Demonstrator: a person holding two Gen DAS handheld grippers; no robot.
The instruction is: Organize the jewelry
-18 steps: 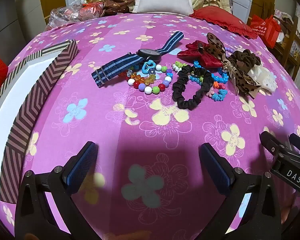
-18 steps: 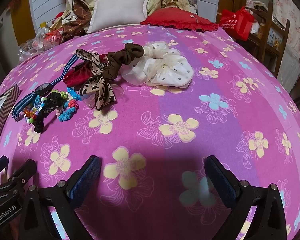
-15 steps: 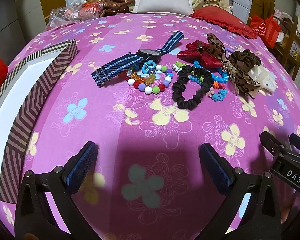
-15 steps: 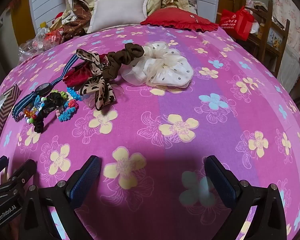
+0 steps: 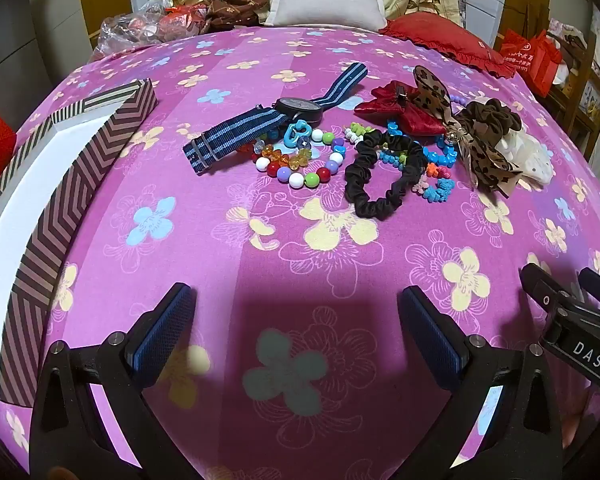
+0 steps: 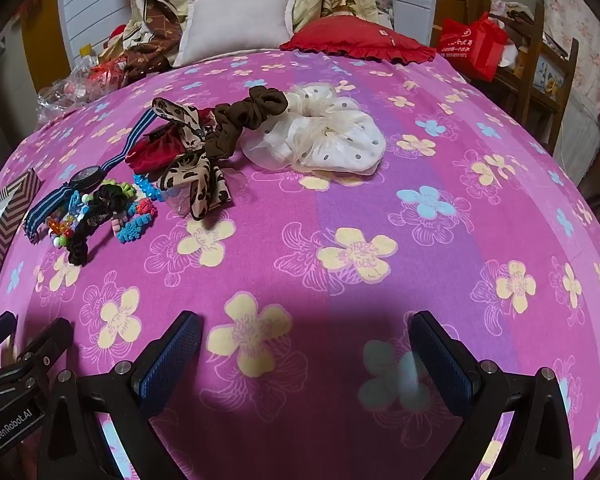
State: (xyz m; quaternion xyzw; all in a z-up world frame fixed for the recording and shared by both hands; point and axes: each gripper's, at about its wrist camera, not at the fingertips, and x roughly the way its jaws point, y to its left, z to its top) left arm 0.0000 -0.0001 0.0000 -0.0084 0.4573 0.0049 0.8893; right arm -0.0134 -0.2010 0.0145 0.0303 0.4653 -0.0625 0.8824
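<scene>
Jewelry pile on pink floral bedsheet (image 5: 204,240): blue-striped fabric-strap watch (image 5: 296,110), multicolour round-bead bracelet (image 5: 300,168), black fabric scrunchie (image 5: 384,176). Left gripper (image 5: 296,336) and right gripper (image 6: 306,356) jaws apart, holding nothing, well short of pile.

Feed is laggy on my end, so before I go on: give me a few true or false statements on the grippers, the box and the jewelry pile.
1. Both the left gripper and the right gripper are open and hold nothing. True.
2. The black scrunchie already lies inside the striped box. False: it lies on the purple bedspread, apart from the box.
3. The watch on its blue striped strap lies beside the colored bead bracelet. True.
4. The white dotted scrunchie lies nearest the box. False: it lies at the far end of the pile from it.
5. The box's white inside shows no jewelry in the part visible. True.
</scene>
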